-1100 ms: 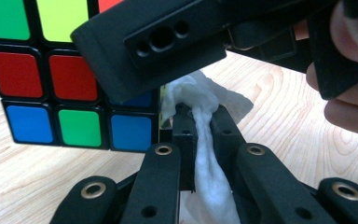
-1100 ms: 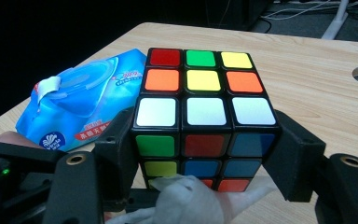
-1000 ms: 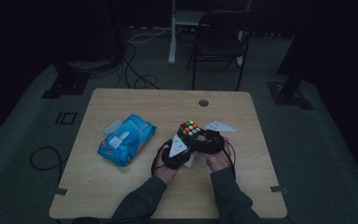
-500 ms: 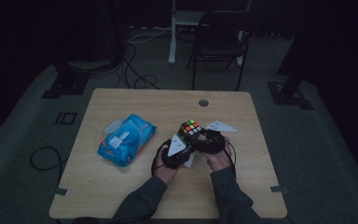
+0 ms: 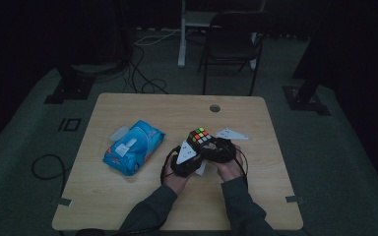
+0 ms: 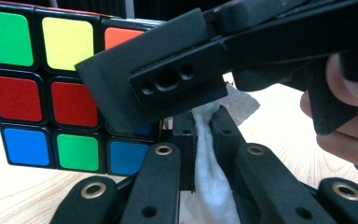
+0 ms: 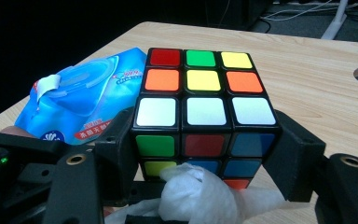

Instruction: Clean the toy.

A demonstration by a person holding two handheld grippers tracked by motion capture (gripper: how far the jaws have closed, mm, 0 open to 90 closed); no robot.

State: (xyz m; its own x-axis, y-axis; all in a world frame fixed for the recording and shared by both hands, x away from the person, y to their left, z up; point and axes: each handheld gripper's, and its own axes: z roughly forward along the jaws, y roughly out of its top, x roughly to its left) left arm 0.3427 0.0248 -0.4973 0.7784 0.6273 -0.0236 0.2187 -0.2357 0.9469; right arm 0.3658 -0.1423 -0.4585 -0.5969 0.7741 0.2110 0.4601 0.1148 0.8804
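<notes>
Inspecting the counter (image 5: pixel 142 206), I found the puzzle cube (image 5: pixel 200 136) held above its near-centre area, clamped between the jaws of the right hand-held gripper (image 7: pixel 205 154) — one jaw pressed against each side face, white row uppermost on the face toward that camera. The left hand-held gripper (image 6: pixel 200 140) was clenched on a white wipe (image 6: pixel 212 177), jaws nearly together with the cloth pinched between them. In the right gripper view the wipe was bunched against the cube's lower front edge. Both hands (image 5: pixel 177 178) met just below the cube in the high view, forearms entering from the bottom. A blue wipes packet (image 5: pixel 134 147) lay on the counter to the left — well apart from the cube, flap lifted.
</notes>
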